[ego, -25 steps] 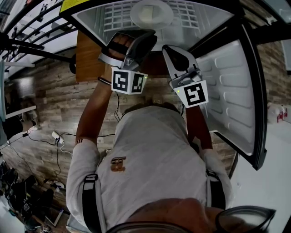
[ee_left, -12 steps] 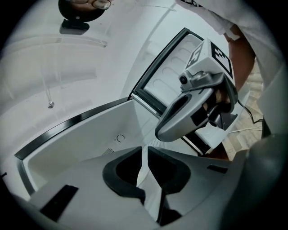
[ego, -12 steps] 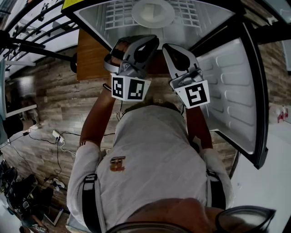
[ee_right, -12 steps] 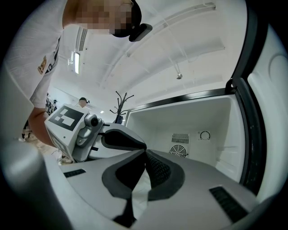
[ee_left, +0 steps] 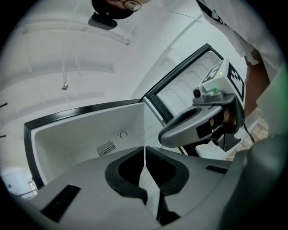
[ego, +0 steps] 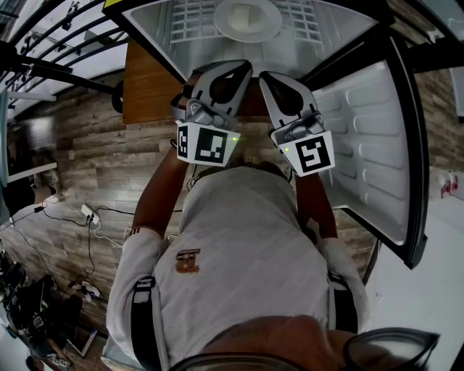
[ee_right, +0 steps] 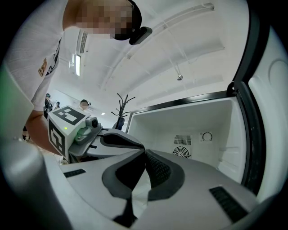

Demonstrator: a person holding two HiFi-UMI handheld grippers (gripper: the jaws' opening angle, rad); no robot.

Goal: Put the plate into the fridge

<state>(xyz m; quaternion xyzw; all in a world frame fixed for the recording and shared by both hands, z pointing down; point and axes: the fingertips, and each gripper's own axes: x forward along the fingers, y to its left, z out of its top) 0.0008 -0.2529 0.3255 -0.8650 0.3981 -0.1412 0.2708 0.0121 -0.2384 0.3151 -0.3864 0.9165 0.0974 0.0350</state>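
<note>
While left tongs (ee_left: 145, 149) close empty, plate (ego: 247, 18) sits inside fridge (ego: 161, 32).

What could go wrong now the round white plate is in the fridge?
The white fridge door stands wide open, so cold air may escape. Swinging it shut could bump the right tool beside it. Loose cables on the wooden floor might trip someone stepping back.

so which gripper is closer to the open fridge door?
Right. The right gripper sits beside the door; the left gripper, jaws closing on nothing, is on its far side.
</note>
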